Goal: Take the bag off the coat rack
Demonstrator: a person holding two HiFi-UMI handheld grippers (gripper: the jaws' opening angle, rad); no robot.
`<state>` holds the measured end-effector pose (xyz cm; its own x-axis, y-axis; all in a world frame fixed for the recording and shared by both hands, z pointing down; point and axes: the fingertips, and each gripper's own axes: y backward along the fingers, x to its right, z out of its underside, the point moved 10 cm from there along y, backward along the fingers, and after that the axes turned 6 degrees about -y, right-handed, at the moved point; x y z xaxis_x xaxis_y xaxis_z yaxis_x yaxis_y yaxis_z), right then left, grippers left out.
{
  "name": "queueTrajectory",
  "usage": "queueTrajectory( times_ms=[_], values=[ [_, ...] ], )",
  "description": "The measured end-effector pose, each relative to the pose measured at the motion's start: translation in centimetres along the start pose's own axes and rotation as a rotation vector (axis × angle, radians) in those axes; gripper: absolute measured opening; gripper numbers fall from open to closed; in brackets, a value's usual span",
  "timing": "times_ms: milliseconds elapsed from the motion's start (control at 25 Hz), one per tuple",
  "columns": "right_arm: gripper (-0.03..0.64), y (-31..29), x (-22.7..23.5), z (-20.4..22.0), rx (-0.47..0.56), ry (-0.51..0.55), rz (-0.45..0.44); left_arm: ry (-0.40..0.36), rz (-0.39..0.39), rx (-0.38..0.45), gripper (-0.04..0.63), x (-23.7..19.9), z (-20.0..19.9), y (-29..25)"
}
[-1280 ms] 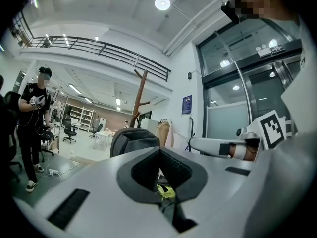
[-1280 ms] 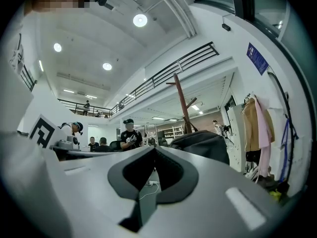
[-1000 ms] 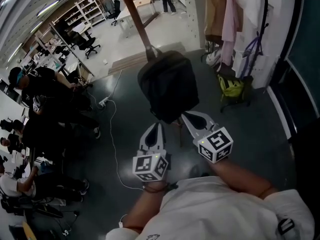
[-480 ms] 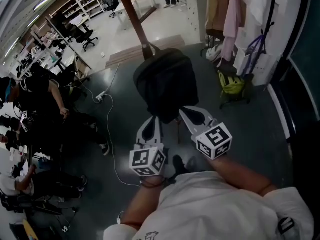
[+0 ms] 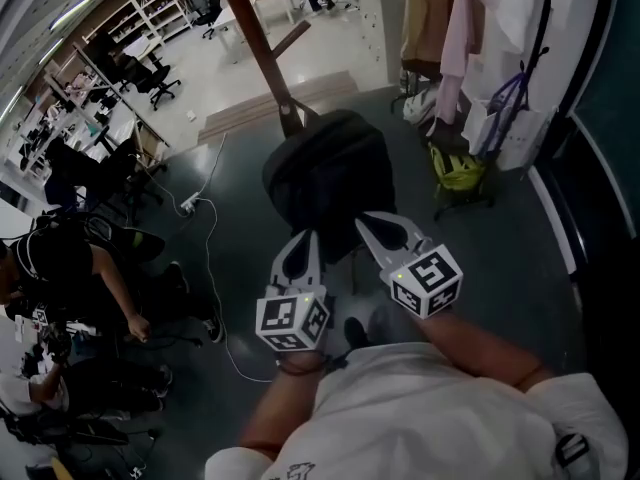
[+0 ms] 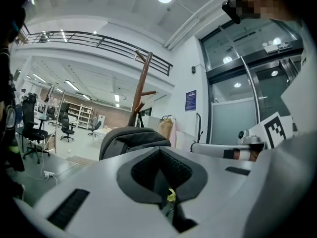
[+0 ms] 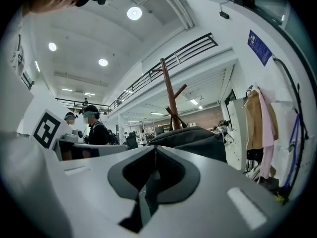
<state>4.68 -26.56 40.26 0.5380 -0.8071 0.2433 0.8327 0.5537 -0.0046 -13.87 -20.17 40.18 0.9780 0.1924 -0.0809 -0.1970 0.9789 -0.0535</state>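
Bag point(image 5: 325, 183) hangs above dark floor point(image 5: 500, 268).

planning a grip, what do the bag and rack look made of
Bag: black matte woven fabric, likely nylon; it sags and creases softly.
Rack: reddish-brown wood by its look, with a smooth satin finish and angled pegs; painted metal can't be ruled out.

The coat rack point(image 5: 263, 56) is cut off at the head view's 12 o'clock edge, its lower part hidden behind the bag point(image 5: 330, 183), whose hold on the rack cannot be made out.
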Motion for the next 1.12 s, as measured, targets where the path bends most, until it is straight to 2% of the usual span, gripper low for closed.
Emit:
queueTrajectory(
  times_ms=[400,1120],
  values=[
    [-0.001,-6.5,1.0,-1.5,0.019,0.01,0.031,0.008,0.063,0.004,0.006,-5.5,-2.2,-4.5],
    [0.02,-15.6,1.9,-3.9,0.066,0.03,0.13,-0.007,0.274,-0.008,0.006,-13.1,-5.0,-10.0]
  ],
)
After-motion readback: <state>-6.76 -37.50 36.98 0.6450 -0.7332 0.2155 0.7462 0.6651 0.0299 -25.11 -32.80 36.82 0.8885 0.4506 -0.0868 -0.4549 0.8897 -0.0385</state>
